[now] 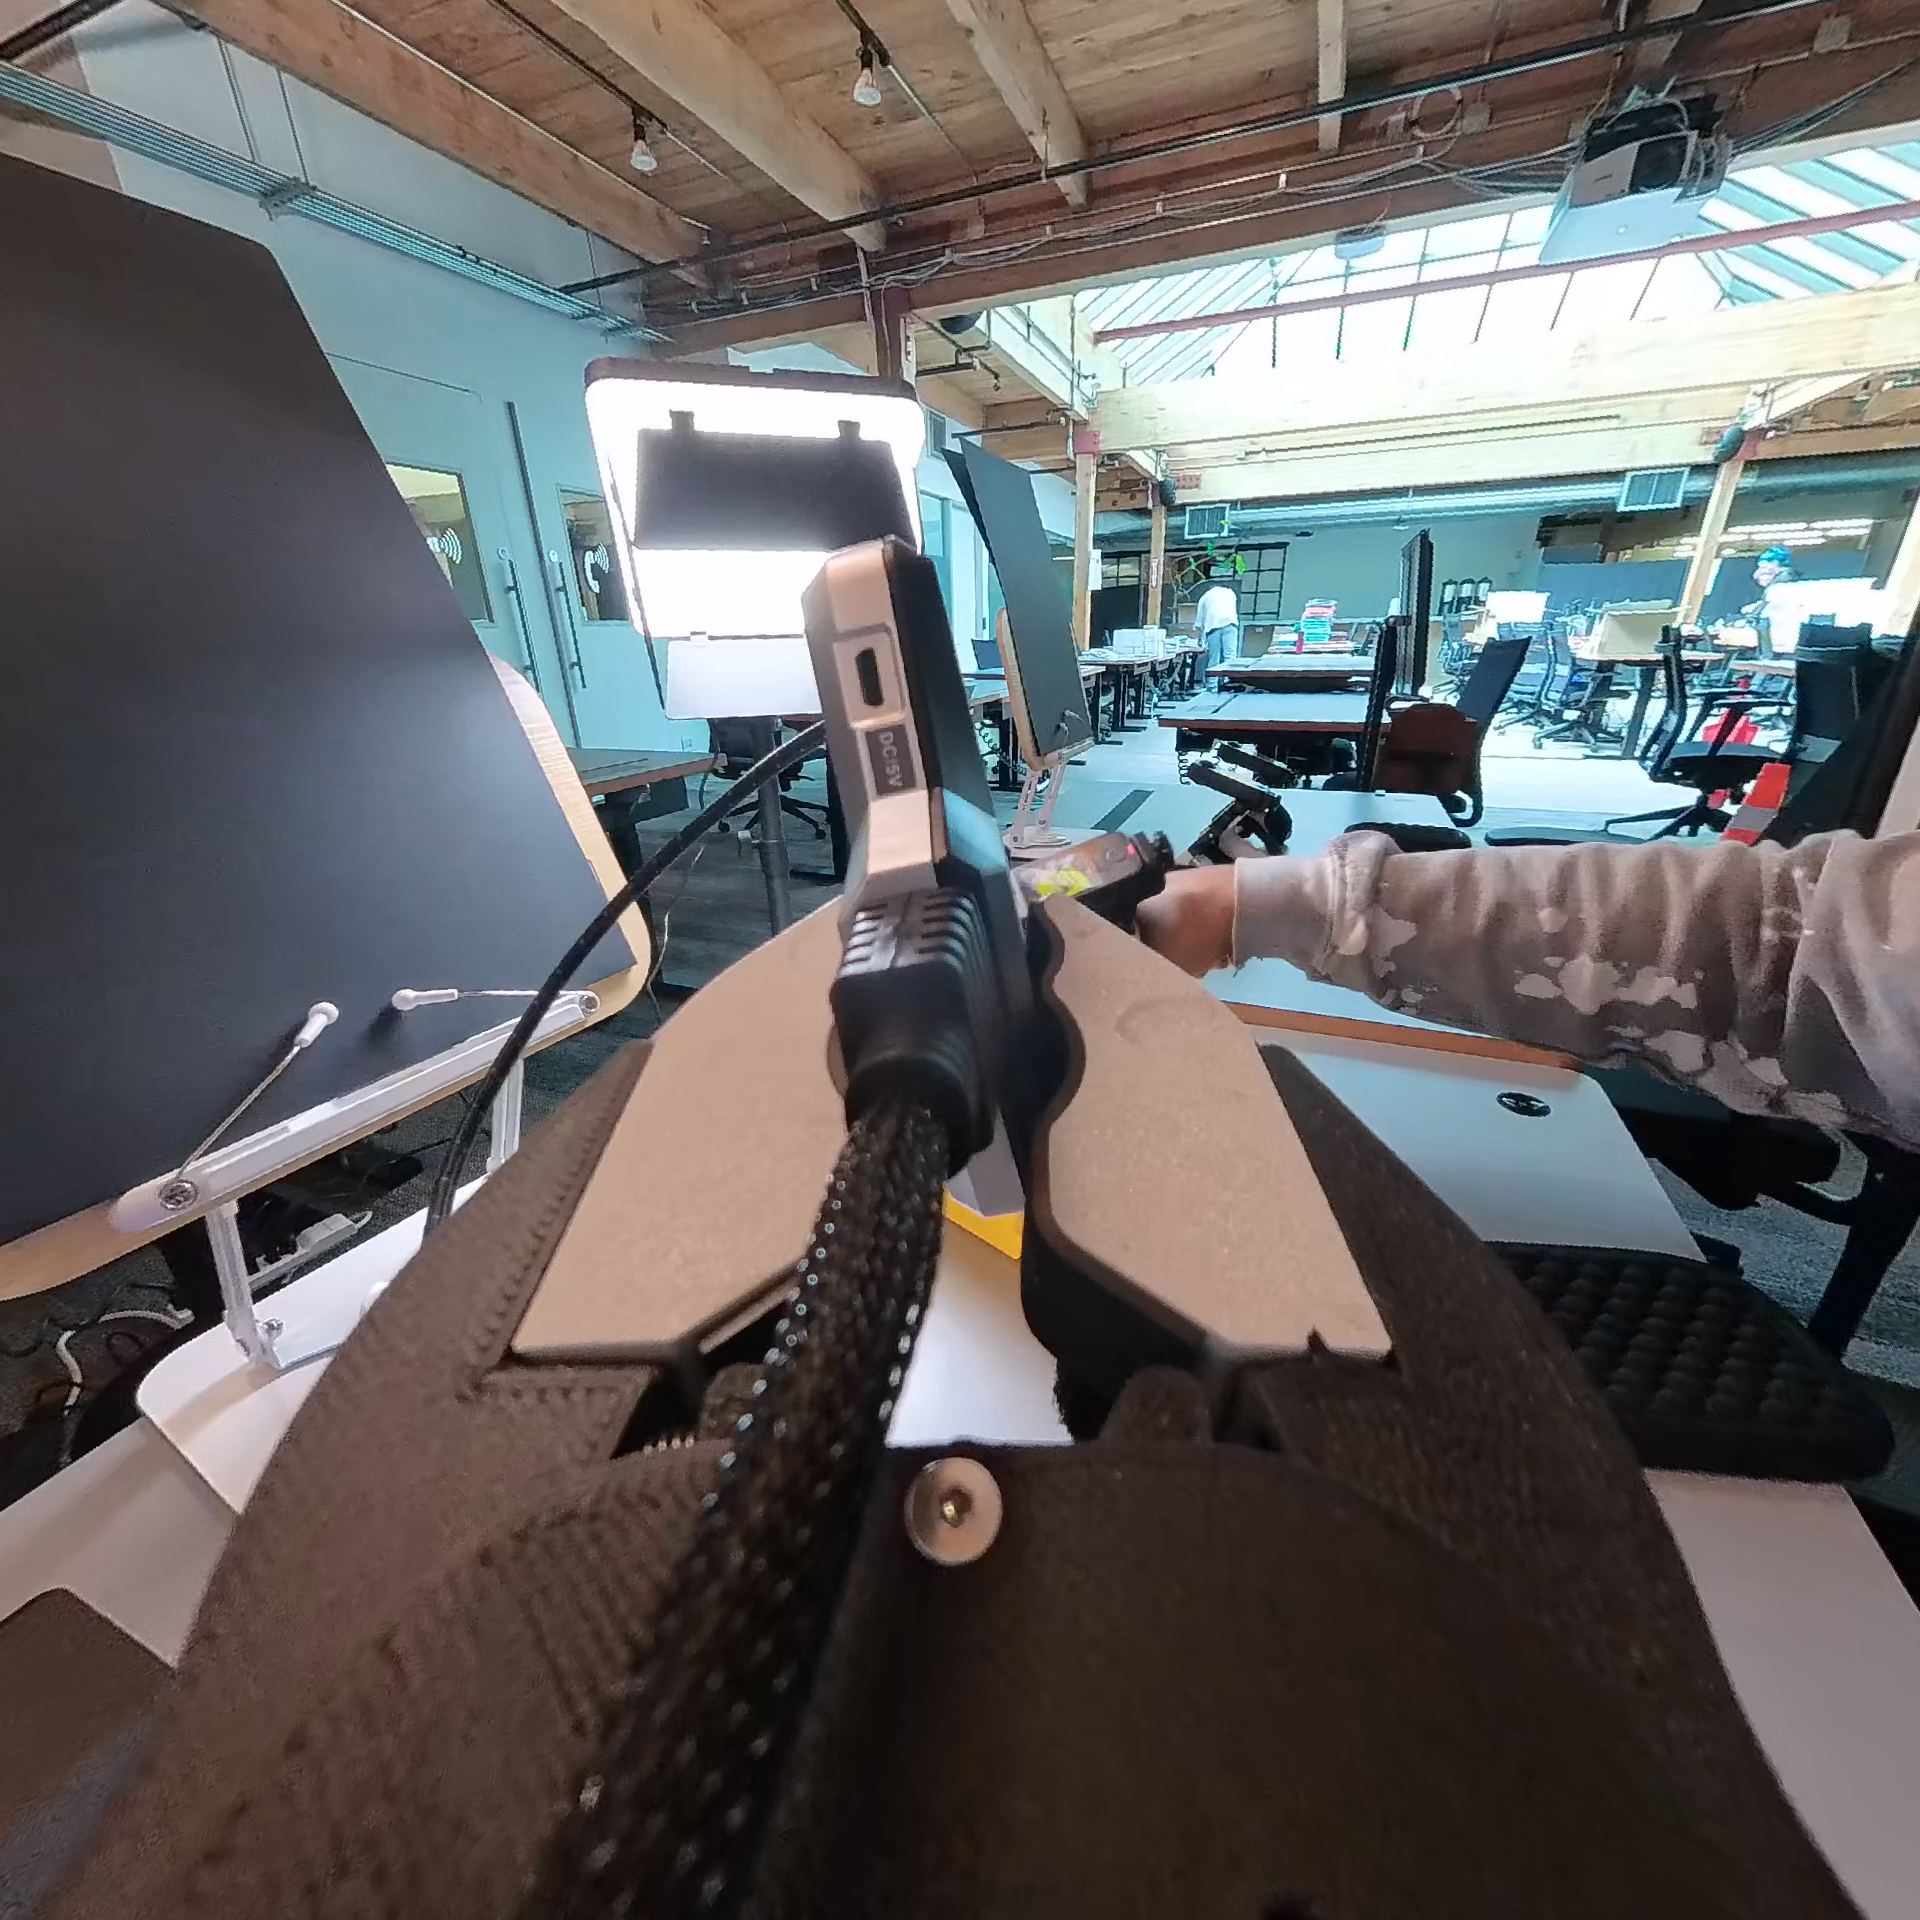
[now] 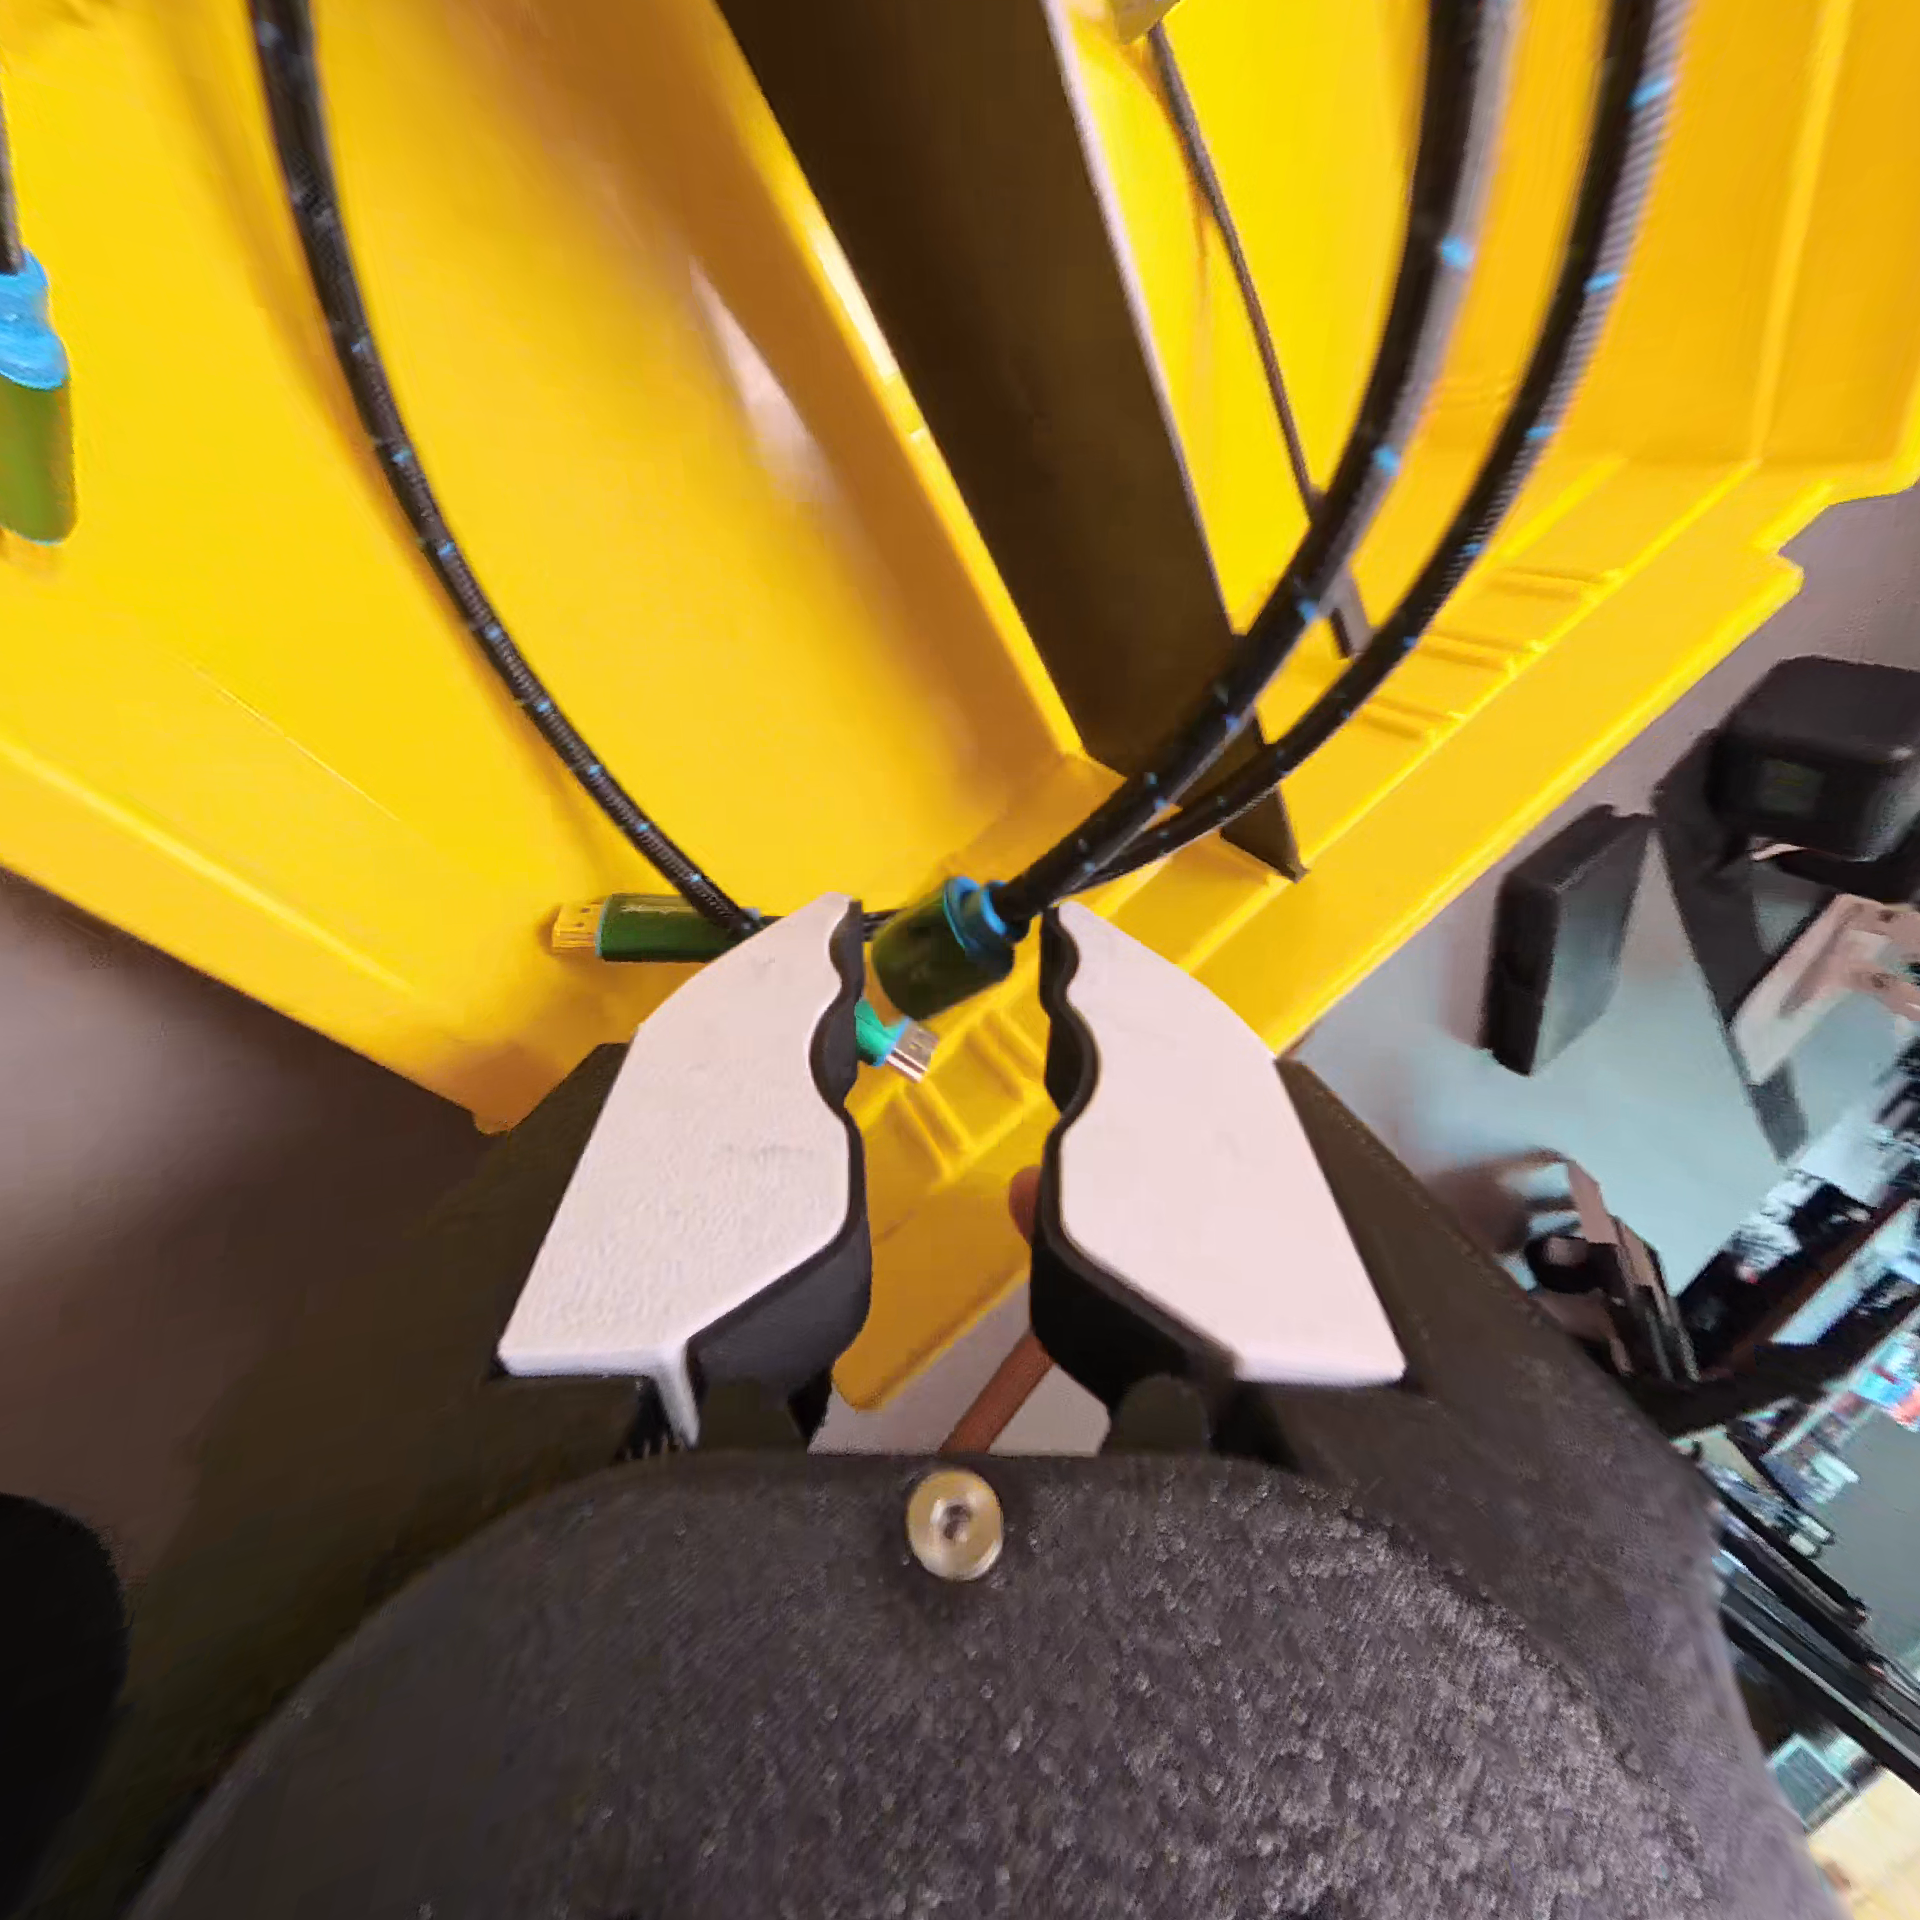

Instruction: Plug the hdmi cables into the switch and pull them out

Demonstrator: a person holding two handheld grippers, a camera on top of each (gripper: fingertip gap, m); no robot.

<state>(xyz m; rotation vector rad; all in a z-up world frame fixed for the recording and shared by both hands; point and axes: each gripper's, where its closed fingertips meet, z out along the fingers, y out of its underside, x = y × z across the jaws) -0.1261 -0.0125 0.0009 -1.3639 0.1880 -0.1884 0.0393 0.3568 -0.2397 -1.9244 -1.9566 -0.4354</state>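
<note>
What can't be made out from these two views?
- Left wrist view: the switch's far face and other ports, turned away; the left gripper's contact, hidden behind the black plug.
- Right wrist view: the green connector's tip, behind a finger; motion blur softens everything.

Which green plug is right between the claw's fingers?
The green plug with the blue collar, between the open right gripper fingertips. The others lie left, outside them.

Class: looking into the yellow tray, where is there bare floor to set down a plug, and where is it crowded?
Bare yellow plastic tray floor lies between the left black braided cable and the dark central divider. Crowded: the near rim, where green metal plugs and crossing cables meet the open right tool.
</note>
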